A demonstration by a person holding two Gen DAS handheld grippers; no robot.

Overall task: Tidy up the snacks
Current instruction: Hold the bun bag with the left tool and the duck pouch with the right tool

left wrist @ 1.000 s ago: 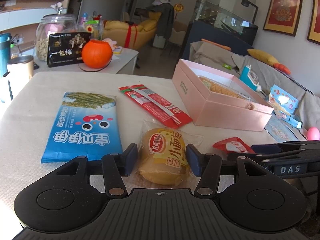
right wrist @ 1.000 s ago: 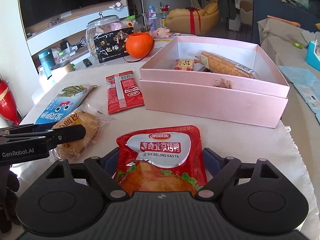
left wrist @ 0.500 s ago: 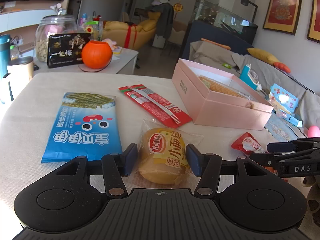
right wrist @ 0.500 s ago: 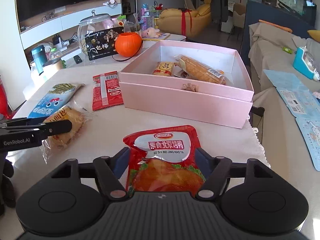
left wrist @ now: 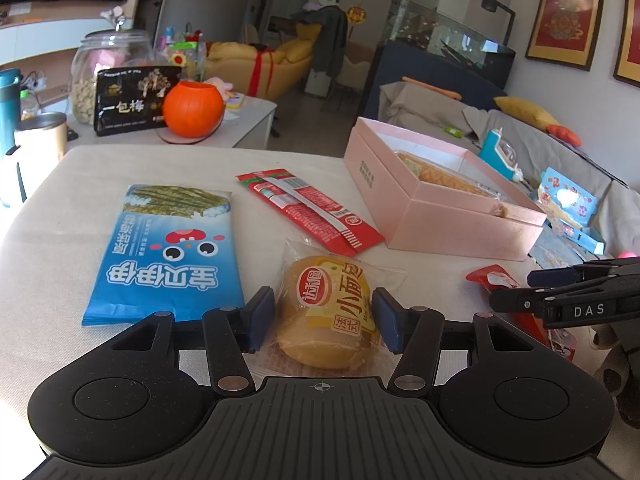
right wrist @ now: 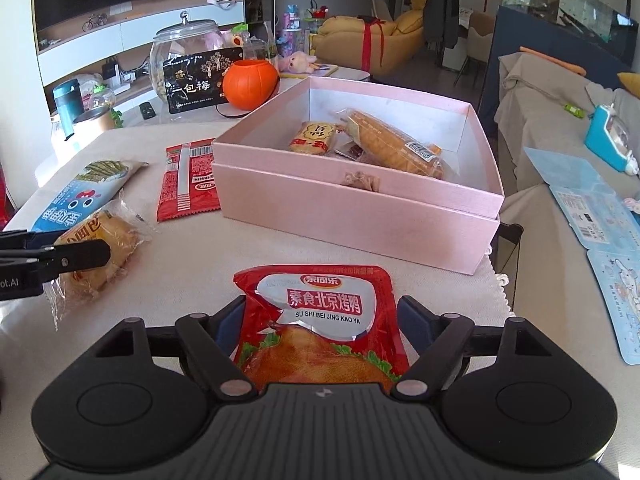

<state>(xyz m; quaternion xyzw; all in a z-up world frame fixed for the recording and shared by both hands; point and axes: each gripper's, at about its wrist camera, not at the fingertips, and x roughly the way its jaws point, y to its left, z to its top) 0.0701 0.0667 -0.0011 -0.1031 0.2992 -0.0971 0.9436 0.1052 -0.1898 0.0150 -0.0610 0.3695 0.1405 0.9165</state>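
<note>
My left gripper (left wrist: 323,316) sits low on the table, its blue pads against the wrapper of a round bread packet (left wrist: 328,308) that still lies flat. My right gripper (right wrist: 320,316) has a red roast-duck snack packet (right wrist: 320,320) between its pads. Its jaws are opening a little, but the pads still touch the packet's edges. The open pink box (right wrist: 360,216) stands just beyond, holding a long bread pack (right wrist: 392,144) and a small cake (right wrist: 312,140). A blue seaweed packet (left wrist: 168,256) and a long red packet (left wrist: 308,208) lie flat on the cloth.
A glass jar (left wrist: 112,68), a black box (left wrist: 136,100) and an orange pumpkin pot (left wrist: 194,108) stand on the side table behind. Cups (left wrist: 40,136) stand at far left. The table's edge runs right of the pink box, with blue paper sheets (right wrist: 592,208) on the sofa beyond.
My right gripper has carried the red packet rightward along the front of the pink box, squeezing it briefly then easing. The left gripper and the bread packet have not moved.
</note>
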